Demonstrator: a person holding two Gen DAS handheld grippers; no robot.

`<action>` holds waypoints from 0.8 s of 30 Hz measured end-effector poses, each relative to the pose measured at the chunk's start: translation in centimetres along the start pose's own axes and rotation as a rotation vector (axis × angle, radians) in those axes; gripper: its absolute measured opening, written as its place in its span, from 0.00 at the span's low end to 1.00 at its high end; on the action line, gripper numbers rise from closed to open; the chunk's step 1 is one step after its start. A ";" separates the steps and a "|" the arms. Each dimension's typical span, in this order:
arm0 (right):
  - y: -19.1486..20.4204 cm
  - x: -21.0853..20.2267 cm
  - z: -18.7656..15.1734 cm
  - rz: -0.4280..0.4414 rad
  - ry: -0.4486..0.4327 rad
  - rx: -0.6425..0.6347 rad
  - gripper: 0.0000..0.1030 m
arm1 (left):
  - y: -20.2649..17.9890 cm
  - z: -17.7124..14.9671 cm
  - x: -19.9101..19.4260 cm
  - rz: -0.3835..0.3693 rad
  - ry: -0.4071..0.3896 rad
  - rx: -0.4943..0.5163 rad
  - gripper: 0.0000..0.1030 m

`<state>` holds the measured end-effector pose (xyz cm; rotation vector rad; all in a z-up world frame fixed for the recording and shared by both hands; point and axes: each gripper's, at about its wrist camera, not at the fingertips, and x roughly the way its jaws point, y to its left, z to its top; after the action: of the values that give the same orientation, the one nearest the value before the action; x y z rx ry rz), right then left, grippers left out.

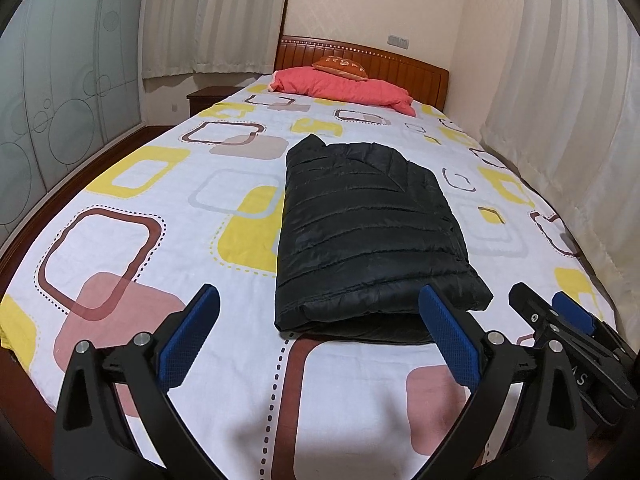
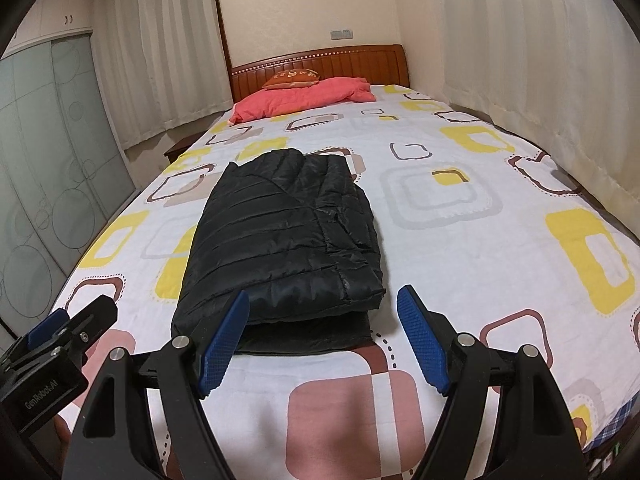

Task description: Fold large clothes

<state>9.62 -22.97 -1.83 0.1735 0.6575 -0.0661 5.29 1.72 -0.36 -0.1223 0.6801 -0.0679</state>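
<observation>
Jacket (image 1: 360, 232) is a black quilted puffer, lying folded into a thick rectangle on the bed (image 1: 168, 240), roughly mid-mattress, near edge just ahead of both grippers. Judging by the puffy baffles and sheen: light, soft, compressible, slick shell, so it will spring back and layers will slide over each other if pinched shallow. Best hold looks like the near folded edge, where the layers stack into one lip; bite deep across all layers, one gripper per corner. The near right corner flares a bit, so the top layer may peel off there. Left gripper (image 1: 320, 336) has its fingers (image 1: 448, 340) spread wide, nothing between them, hovering over the sheet just short of the jacket's near edge. Right gripper (image 2: 324, 336) likewise released and empty, fingers (image 2: 224, 340) spread; its left one overlaps the jacket's near edge in its own view, but contact can't be confirmed from this angle, probably just in front. Each gripper shows at the edge of the other's view, side by side, close together. Surroundings: pink quilt (image 1: 344, 88) and small orange cushion (image 1: 340, 65) up by the headboard (image 1: 400, 60), well apart from the jacket. Curtains (image 2: 540, 80) run along the right side, a wardrobe (image 1: 52, 100) on the left. Nothing on the sheet blocks the approach.
</observation>
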 end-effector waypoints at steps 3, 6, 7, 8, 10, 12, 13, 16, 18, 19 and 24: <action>0.1 -0.1 0.0 0.002 0.001 0.000 0.73 | 0.1 -0.1 -0.1 0.000 0.004 -0.006 0.96; 0.3 -0.3 0.0 0.001 -0.004 -0.003 0.73 | 0.2 0.0 -0.2 0.000 0.005 -0.006 0.96; 0.3 -0.3 0.0 0.002 -0.005 -0.004 0.73 | 0.2 0.0 -0.2 0.000 0.004 -0.007 0.96; 0.3 -0.3 0.0 0.003 -0.006 -0.005 0.73 | 0.2 0.0 -0.2 0.000 0.003 -0.007 0.96; 0.4 -0.4 0.0 0.005 -0.009 -0.006 0.73 | 0.2 0.0 -0.2 -0.001 0.005 -0.006 0.96; 0.5 -0.5 0.0 0.006 -0.011 -0.008 0.73 | 0.2 0.0 -0.2 0.000 0.004 -0.007 0.96; 0.5 -0.5 0.0 0.006 -0.010 -0.007 0.73 | 0.2 0.0 -0.2 -0.001 0.004 -0.006 0.96; 0.5 -0.5 0.0 0.006 -0.011 -0.006 0.73 | 0.2 0.0 -0.2 0.001 0.004 -0.005 0.96; 0.5 -0.5 0.0 0.006 -0.010 -0.007 0.73 | 0.2 0.0 -0.2 -0.001 0.005 -0.007 0.96; 0.5 -0.5 0.0 0.006 -0.011 -0.007 0.73 | 0.2 0.0 -0.2 -0.001 0.005 -0.007 0.96; 0.5 -0.5 0.0 0.006 -0.011 -0.007 0.73 | 0.2 -0.1 -0.2 0.001 0.004 -0.007 0.96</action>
<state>9.27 -22.49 -1.44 0.1684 0.6463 -0.0586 5.12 1.95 -0.32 -0.1284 0.6843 -0.0653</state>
